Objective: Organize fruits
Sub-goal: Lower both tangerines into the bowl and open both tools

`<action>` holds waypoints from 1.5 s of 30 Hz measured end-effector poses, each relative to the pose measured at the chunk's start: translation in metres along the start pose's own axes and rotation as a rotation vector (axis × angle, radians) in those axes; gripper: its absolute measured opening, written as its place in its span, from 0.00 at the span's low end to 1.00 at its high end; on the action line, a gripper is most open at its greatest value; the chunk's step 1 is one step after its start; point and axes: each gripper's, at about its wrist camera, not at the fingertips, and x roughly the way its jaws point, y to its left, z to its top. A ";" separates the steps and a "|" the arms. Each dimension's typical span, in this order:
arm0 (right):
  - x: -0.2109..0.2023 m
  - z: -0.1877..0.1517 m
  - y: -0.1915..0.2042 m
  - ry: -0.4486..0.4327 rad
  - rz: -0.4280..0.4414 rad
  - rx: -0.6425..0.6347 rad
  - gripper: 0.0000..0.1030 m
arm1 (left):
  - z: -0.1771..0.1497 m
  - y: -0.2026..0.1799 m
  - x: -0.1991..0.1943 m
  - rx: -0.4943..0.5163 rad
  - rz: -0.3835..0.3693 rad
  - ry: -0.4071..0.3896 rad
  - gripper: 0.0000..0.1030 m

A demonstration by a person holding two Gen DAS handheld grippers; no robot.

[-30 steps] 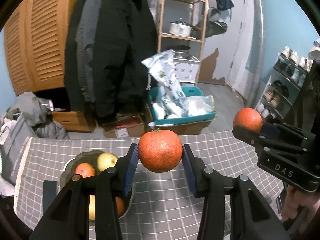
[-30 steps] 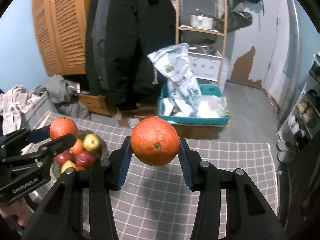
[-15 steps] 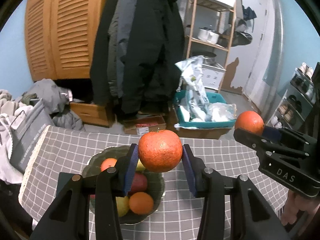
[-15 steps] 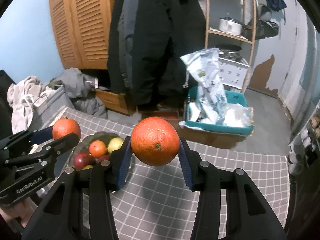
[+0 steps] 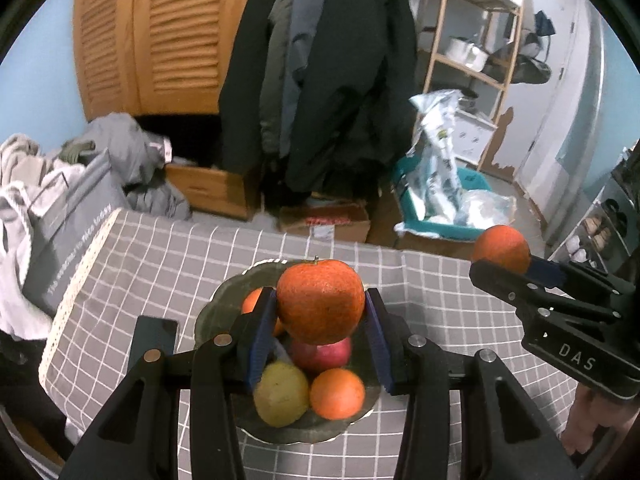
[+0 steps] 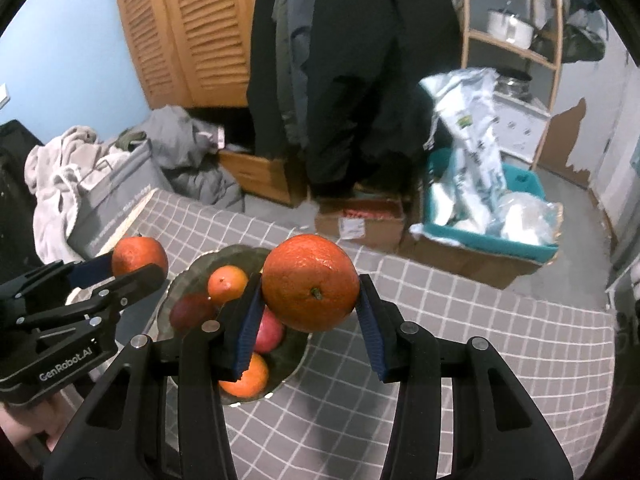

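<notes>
Both grippers now above the bowl [image 5: 224,304], each pinching one orange, left gripper [image 5: 320,334], right gripper [image 6: 308,320], four fruits inside

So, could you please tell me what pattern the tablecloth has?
The tablecloth is grey with a white grid, clearest in the right wrist view.

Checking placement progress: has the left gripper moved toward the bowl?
Yes. The left gripper with its orange moved over the bowl, formerly off left.
</notes>
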 end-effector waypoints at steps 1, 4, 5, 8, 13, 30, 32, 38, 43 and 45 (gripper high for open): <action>0.008 -0.001 0.002 0.015 0.006 -0.002 0.44 | -0.002 0.003 0.005 -0.004 0.004 0.010 0.43; 0.027 -0.008 0.005 0.050 0.019 -0.003 0.44 | -0.007 0.010 0.019 -0.013 0.010 0.042 0.43; 0.034 -0.010 0.005 0.064 0.026 -0.002 0.44 | -0.009 0.012 0.024 -0.018 0.011 0.055 0.43; 0.053 -0.018 0.008 0.100 0.052 -0.001 0.44 | -0.016 0.019 0.040 -0.042 0.007 0.095 0.43; 0.080 -0.029 0.011 0.156 0.072 -0.001 0.44 | -0.024 0.027 0.064 -0.063 0.011 0.154 0.44; 0.131 -0.048 0.012 0.288 0.081 -0.005 0.44 | -0.054 0.052 0.111 -0.110 0.012 0.279 0.43; 0.135 -0.050 0.012 0.301 0.083 -0.005 0.44 | -0.054 0.053 0.113 -0.106 0.014 0.283 0.44; 0.141 -0.050 0.013 0.318 0.090 -0.001 0.44 | -0.050 0.051 0.111 -0.090 0.014 0.254 0.73; 0.134 -0.045 0.010 0.290 0.089 0.012 0.58 | -0.047 0.052 0.109 -0.090 0.019 0.252 0.73; 0.129 -0.041 0.008 0.277 0.092 0.021 0.58 | -0.048 0.054 0.107 -0.095 0.021 0.252 0.72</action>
